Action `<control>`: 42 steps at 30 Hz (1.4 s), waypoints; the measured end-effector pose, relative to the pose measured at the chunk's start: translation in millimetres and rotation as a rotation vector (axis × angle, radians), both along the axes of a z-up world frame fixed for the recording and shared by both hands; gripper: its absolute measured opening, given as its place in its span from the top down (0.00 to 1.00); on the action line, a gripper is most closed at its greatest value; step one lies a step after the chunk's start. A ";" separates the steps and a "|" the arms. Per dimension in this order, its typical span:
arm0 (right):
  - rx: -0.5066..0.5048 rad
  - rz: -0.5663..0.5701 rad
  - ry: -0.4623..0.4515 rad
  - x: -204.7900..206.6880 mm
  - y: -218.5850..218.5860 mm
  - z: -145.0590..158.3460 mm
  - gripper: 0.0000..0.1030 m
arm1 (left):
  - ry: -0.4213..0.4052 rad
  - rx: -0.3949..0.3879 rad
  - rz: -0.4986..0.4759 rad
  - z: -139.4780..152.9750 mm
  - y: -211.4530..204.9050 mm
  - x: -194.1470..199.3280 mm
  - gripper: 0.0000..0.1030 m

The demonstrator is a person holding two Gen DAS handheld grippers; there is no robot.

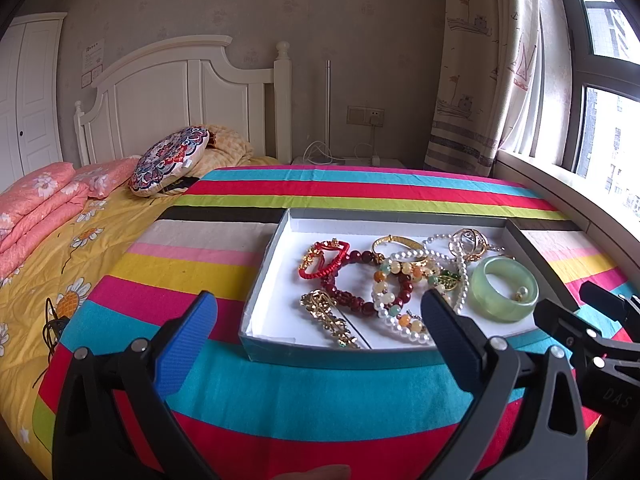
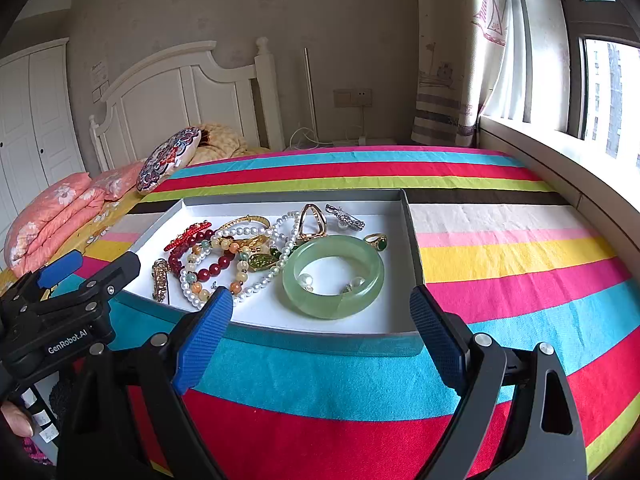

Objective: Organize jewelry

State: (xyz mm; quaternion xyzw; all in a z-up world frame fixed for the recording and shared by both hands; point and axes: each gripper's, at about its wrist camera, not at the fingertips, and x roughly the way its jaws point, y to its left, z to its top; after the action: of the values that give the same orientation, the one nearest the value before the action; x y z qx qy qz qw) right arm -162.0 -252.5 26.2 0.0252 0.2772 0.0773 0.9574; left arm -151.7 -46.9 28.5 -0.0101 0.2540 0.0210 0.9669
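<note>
Both grippers, left (image 1: 316, 320) and right (image 2: 320, 312), held wide open, empty, near tray (image 2: 320, 342) on striped bed (image 2: 500, 248); tangled beads (image 2: 212, 264) hard to separate.

Pale green bangle (image 2: 333, 276) in white-lined tray (image 2: 280, 312) — rainbow-striped cloth (image 2: 500, 252), blue-padded fingers (image 2: 206, 332).

A home bedroom: a bed with a white headboard (image 1: 176, 92), folded pink quilts (image 1: 40, 200), a round patterned cushion (image 1: 170, 164), white wardrobe doors (image 2: 36, 120), and a printed curtain (image 1: 480, 80) beside the window (image 1: 608, 112).
</note>
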 end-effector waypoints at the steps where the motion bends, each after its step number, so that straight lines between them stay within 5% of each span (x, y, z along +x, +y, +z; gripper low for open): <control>1: 0.000 0.000 -0.001 -0.1 0.1 0.1 0.16 | 0.000 0.000 0.000 0.0 0.1 -0.1 0.02; 42: 0.004 -0.004 -0.004 -0.6 -0.8 -0.2 0.16 | -0.027 0.003 0.001 3.9 -2.0 -2.0 0.02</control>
State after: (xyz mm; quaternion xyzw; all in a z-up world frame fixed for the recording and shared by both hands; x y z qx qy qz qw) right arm -162.6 -253.2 26.0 0.0273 0.2750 0.0760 0.9581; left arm -153.7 -48.9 32.4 -0.0093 0.2407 0.0217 0.9703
